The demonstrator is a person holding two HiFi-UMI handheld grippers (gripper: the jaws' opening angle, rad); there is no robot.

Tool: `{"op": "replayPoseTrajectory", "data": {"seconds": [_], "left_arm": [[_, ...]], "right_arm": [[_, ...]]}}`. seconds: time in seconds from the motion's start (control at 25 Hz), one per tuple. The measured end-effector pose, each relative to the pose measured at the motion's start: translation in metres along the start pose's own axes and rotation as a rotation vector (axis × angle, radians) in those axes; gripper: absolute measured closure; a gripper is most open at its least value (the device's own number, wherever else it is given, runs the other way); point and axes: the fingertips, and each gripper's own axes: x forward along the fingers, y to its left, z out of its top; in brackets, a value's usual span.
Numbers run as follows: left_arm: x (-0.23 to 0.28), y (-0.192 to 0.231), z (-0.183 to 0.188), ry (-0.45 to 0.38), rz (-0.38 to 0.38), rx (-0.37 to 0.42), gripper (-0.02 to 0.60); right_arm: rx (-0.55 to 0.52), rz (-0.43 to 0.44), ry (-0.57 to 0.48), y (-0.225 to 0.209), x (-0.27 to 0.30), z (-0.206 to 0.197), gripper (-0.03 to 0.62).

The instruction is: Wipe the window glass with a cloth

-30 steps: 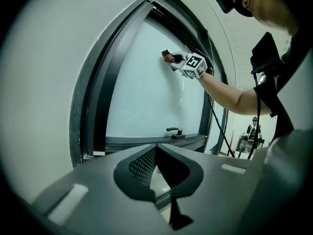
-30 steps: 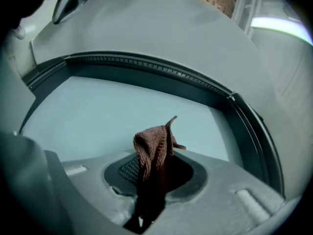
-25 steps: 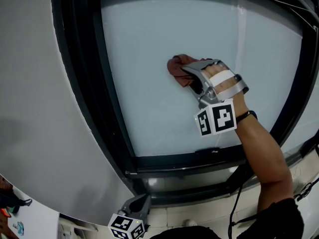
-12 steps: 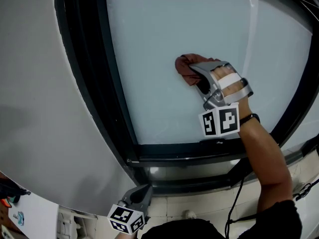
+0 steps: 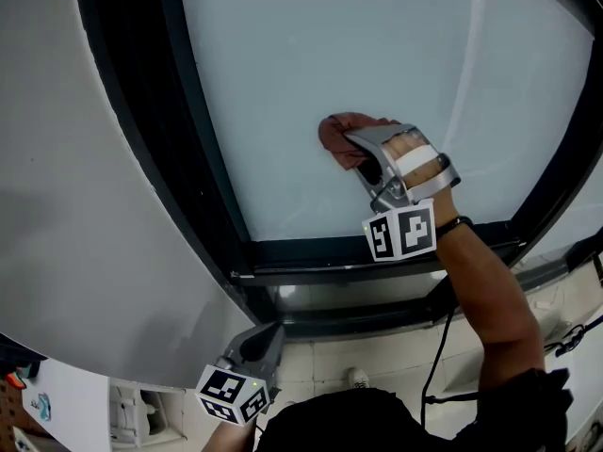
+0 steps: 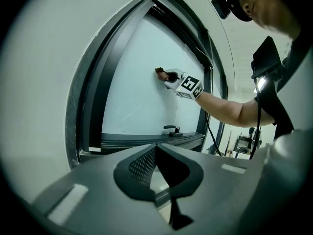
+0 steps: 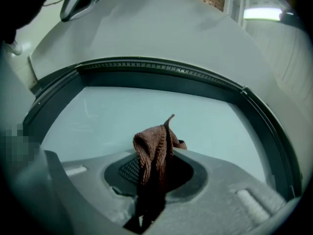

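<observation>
Against the pale window glass [image 5: 283, 73], the right tool [image 5: 356, 147] pinches a bunched brown cloth [image 5: 335, 132], pressed to the pane just above the dark lower frame [image 5: 330, 252]. Down by the white wall [image 5: 85, 205], the left tool [image 6: 156, 148] has its jaws pressed together, empty.

The right arm [image 5: 490, 299] reached up, its right gripper [image 5: 356, 147] clamped on a cloth [image 5: 337, 132] pressed to the window glass [image 5: 283, 83]. The left gripper [image 5: 256, 351] hung well below the glass, jaws together.
</observation>
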Motion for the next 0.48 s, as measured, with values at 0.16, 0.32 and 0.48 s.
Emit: {"op": "replayPoseTrajectory", "data": {"seconds": [0.16, 0.32, 0.48], "left_arm": [[0.001, 0.002, -0.006, 0.005, -0.008, -0.004, 0.565], [0.001, 0.002, -0.006, 0.009, -0.011, -0.009, 0.565], [0.001, 0.001, -0.008, 0.01, -0.015, -0.008, 0.565]], "right_arm": [[0.043, 0.061, 0.003, 0.039, -0.005, 0.004, 0.52], [0.088, 0.137, 0.014, 0.083, -0.01, 0.008, 0.52], [0.133, 0.197, 0.024, 0.123, -0.015, 0.012, 0.52]]}}
